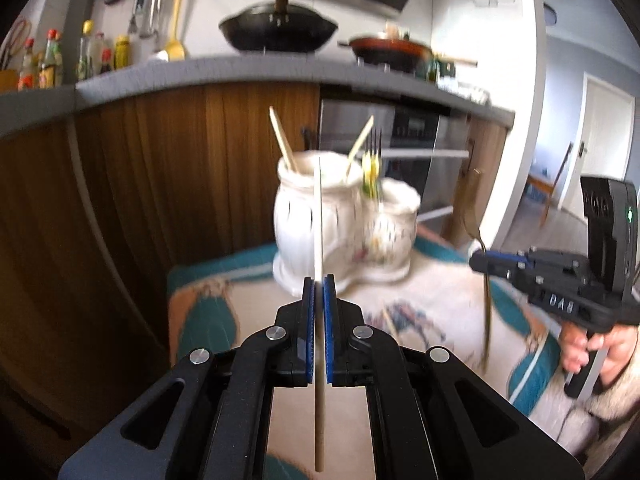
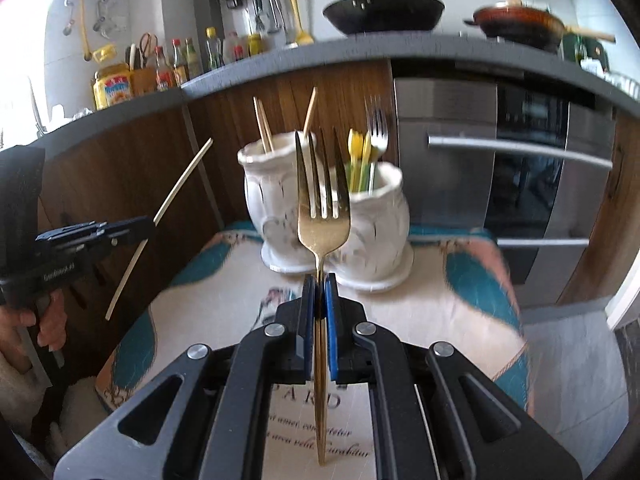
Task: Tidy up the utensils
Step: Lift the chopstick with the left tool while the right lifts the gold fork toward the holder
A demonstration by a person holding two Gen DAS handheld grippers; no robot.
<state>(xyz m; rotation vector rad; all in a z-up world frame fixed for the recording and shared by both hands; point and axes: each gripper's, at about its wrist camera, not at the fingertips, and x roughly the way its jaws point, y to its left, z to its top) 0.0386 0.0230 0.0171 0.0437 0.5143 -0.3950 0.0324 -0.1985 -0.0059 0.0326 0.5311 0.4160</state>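
Note:
My left gripper is shut on a pale wooden chopstick, held upright in front of the white double ceramic holder. The holder's left pot holds two chopsticks; its right pot holds a silver fork and yellow-green utensils. My right gripper is shut on a gold fork, tines up, just before the holder. The left gripper also shows in the right wrist view, the right gripper in the left wrist view.
The holder stands on a table with a teal, cream and pink cloth. Another chopstick lies on the cloth. Behind are wooden cabinets, an oven, and a counter with pans and bottles.

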